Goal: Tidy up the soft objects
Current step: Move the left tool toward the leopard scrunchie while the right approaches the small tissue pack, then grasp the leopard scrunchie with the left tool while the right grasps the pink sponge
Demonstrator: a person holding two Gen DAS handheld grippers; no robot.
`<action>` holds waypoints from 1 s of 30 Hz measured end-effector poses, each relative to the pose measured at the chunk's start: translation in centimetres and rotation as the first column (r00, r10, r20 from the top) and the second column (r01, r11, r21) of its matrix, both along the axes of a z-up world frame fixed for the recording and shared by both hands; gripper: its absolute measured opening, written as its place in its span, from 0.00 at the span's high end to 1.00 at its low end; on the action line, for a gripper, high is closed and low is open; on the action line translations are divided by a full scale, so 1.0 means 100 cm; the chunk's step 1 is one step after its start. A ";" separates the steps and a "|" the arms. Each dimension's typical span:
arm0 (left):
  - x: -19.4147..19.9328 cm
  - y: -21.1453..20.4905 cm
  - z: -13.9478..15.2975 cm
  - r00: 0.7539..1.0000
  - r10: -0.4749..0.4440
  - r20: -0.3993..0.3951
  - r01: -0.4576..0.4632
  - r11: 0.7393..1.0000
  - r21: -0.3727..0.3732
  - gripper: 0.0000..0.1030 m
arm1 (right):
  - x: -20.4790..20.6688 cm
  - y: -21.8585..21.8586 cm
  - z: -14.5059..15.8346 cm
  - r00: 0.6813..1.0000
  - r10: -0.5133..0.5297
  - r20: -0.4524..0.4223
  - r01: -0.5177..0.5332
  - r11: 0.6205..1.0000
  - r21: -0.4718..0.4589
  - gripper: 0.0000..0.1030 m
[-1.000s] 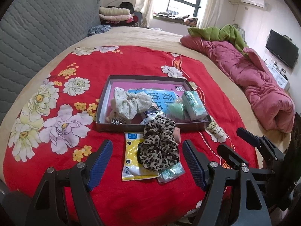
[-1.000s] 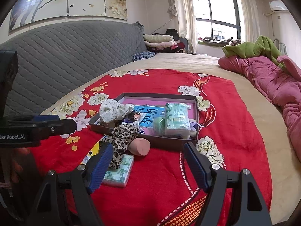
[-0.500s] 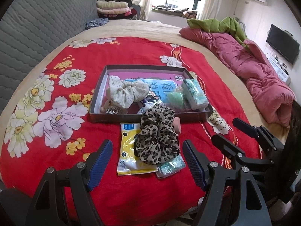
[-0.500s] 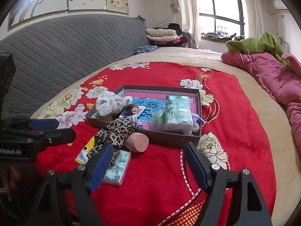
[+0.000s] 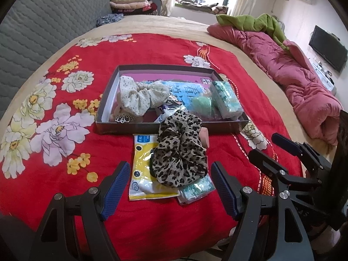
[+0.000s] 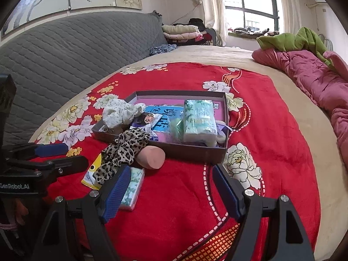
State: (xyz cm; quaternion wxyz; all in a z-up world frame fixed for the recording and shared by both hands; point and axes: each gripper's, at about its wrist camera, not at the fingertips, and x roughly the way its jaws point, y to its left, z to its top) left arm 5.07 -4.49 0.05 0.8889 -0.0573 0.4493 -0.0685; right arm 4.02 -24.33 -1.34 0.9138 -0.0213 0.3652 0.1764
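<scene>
A leopard-print scrunchie [image 5: 180, 150] lies on the red floral blanket, on top of a yellow packet [image 5: 143, 169] and a green tissue pack [image 5: 195, 190]. A pink sponge [image 6: 152, 157] lies beside it. Behind them a dark shallow box [image 5: 121, 128] holds a cream scrunchie [image 5: 141, 96], a tissue pack [image 5: 227, 99], a green puff and a blue booklet. My left gripper [image 5: 168, 189] is open, just short of the leopard scrunchie [image 6: 124, 150]. My right gripper [image 6: 167, 190] is open and empty, to the right of the tissue pack [image 6: 132, 188].
A pink quilt [image 5: 304, 82] and green blanket [image 5: 250, 21] lie along the bed's right side. A grey quilted headboard [image 6: 65, 50] runs along the left. Folded clothes [image 5: 130, 0] are stacked at the far end. A TV [image 5: 328, 47] hangs on the right wall.
Both grippers have moved forward and down towards the items in front of the box. Both stay open and empty. The objects have not moved.
</scene>
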 end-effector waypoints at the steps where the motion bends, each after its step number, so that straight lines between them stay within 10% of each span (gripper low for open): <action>1: 0.001 0.000 -0.001 1.000 0.003 -0.004 -0.003 1.000 -0.002 0.25 | 0.001 0.000 -0.001 1.000 0.002 -0.006 -0.002 1.000 -0.002 0.26; 30: 0.060 -0.015 -0.038 0.996 -0.008 -0.094 0.003 0.999 -0.053 0.25 | 0.033 0.013 -0.028 0.991 0.089 -0.102 -0.089 0.996 0.004 0.26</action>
